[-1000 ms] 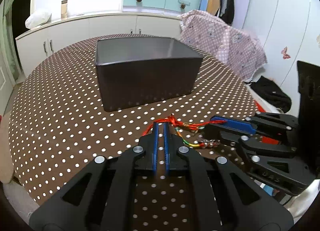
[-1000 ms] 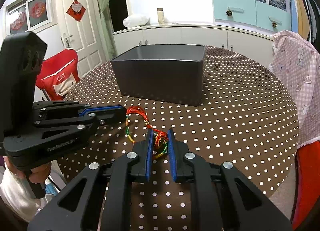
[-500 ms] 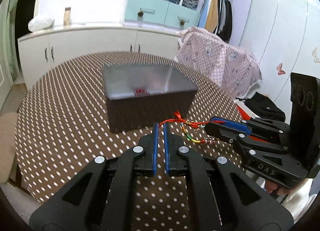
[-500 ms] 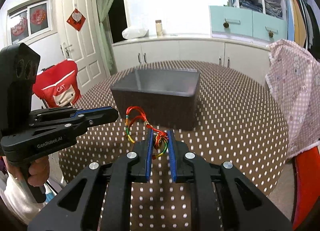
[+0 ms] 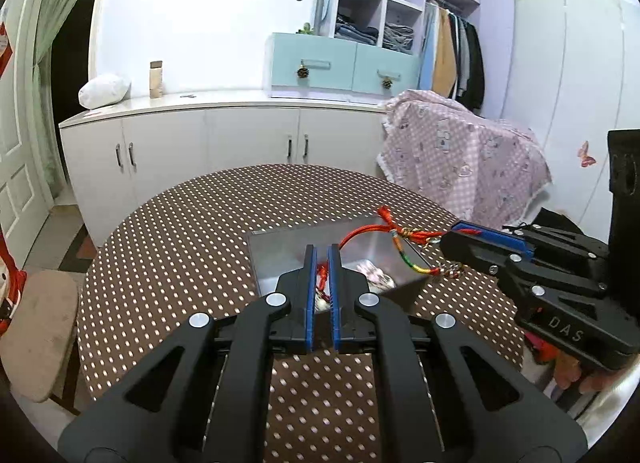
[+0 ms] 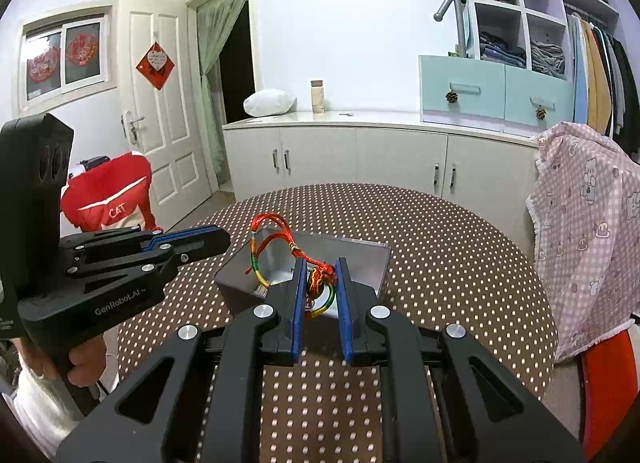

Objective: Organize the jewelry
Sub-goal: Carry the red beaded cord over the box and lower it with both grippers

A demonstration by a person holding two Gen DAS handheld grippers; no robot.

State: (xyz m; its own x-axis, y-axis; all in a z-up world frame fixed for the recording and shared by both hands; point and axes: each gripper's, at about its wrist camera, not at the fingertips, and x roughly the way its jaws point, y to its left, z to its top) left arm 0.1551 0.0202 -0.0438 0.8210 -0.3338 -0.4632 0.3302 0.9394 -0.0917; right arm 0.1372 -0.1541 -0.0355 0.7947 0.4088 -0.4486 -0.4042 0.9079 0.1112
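The fingers of the right gripper [image 6: 322, 287] are clamping the knotted end of a red and multicoloured cord bracelet [image 6: 318, 283]. The left gripper [image 5: 322, 263] is parting its fingers, with a red strand of the cord running from between them. The bracelet is hanging at frame centre above the open dark box [image 6: 376, 263] on the dotted worktop [image 6: 460, 263]. Judged step: depositing. Next, the right fingers need releasing over the box.

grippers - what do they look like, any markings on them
Both are matte black plastic linkages with round silver rivets and blue pads on the fingers. The left gripper has a tall black block at its back and white "GenRobot.AI" lettering on its side. The right gripper shows "DAS" on its side. No cables visible.
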